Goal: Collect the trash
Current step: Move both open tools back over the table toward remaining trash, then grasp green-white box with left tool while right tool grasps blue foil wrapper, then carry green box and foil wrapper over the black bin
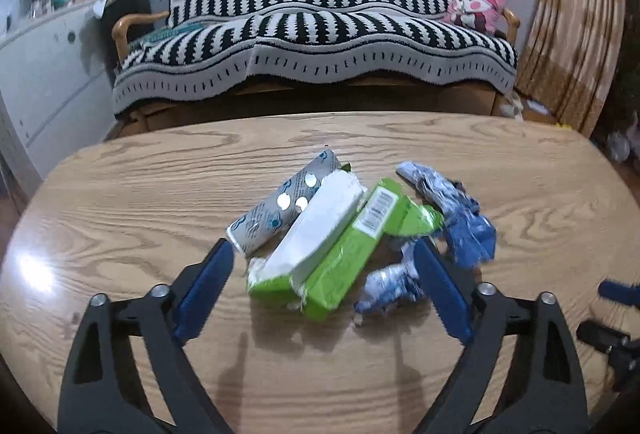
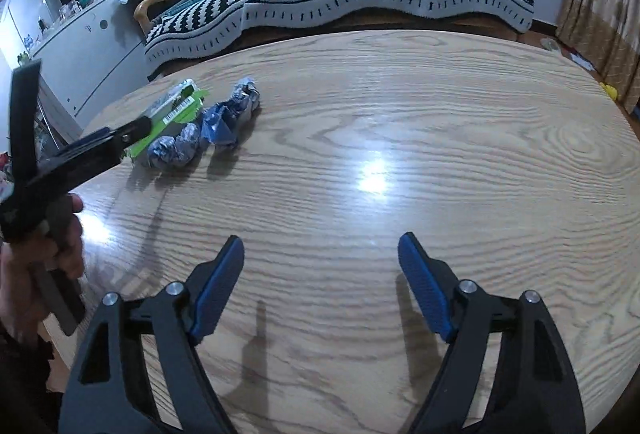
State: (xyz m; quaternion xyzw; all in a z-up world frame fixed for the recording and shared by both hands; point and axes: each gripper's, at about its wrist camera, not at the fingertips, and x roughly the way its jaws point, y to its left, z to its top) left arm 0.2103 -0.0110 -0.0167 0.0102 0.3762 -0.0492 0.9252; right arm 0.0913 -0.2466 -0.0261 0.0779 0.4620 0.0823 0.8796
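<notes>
Both grippers hang over the wooden table (image 2: pixel 420 121) with their jaws spread wide and nothing clamped. On the left gripper (image 1: pixel 325 250), the blue pads (image 1: pixel 204 292) stand on either side of the near end of the trash pile: the green packet (image 1: pixel 340 266) lies between them, its near corner reaching in past the fingertips, but neither pad presses on it, and whether the right pad brushes the small crumpled blue wrapper (image 1: pixel 386 288) just beside it cannot be told. In the pile, a grey spotted roll (image 1: pixel 280 205) lies against the far left of the green packet, with a white slab (image 1: pixel 320 222) tilted across the packet's top, and a larger crumpled blue wrapper (image 1: pixel 456 218) sits at the packet's right, towards the far edge. Over bare wood on the near middle of the table, the right gripper (image 2: pixel 320 248) holds and touches nothing; from its view the pile (image 2: pixel 200 125) sits well apart, near the table's far left edge, with the left gripper (image 2: pixel 100 137) and the hand (image 2: pixel 36 266) that holds it reaching in from the left. Open tabletop spreads to the right of the pile and all along the near and right edges. Beyond the far edge stands a sofa (image 1: pixel 320 33) under a black-and-white striped cover.
</notes>
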